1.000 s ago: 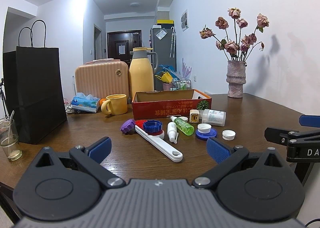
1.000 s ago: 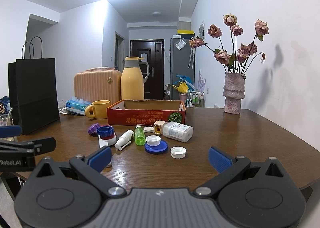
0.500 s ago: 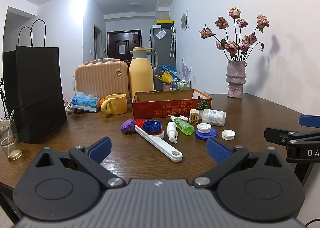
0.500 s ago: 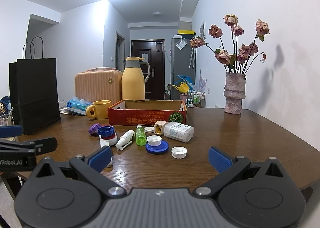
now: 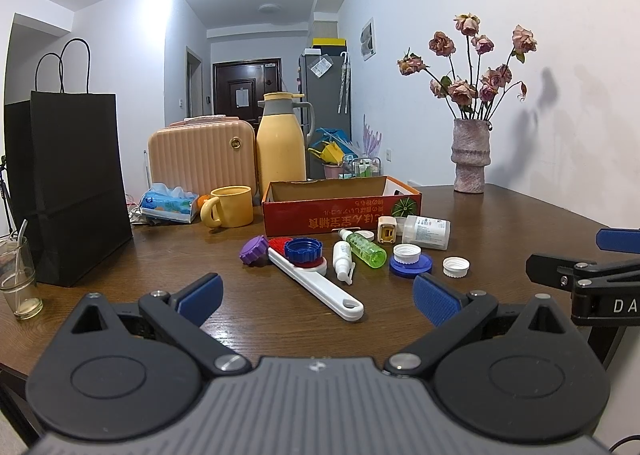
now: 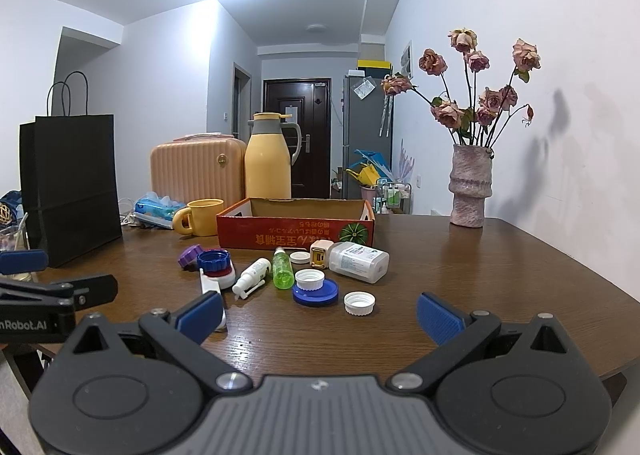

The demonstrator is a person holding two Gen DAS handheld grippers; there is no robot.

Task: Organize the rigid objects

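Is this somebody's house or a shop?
Most likely a home, an apartment's dining area. A wooden table holds a vase of dried roses and a yellow thermos jug, and a fridge stands by a hallway door.

Table [image 5: 500, 223]: dark wood, grained, slight sheen. Box [image 5: 340, 215]: printed cardboard, matt. Green bottle [image 5: 366, 251]: clear glossy plastic. Caps [image 6: 359, 303]: ribbed white plastic. Vase [image 6: 469, 187]: rough, stony. My pads [image 5: 434, 301]: blue, textured.
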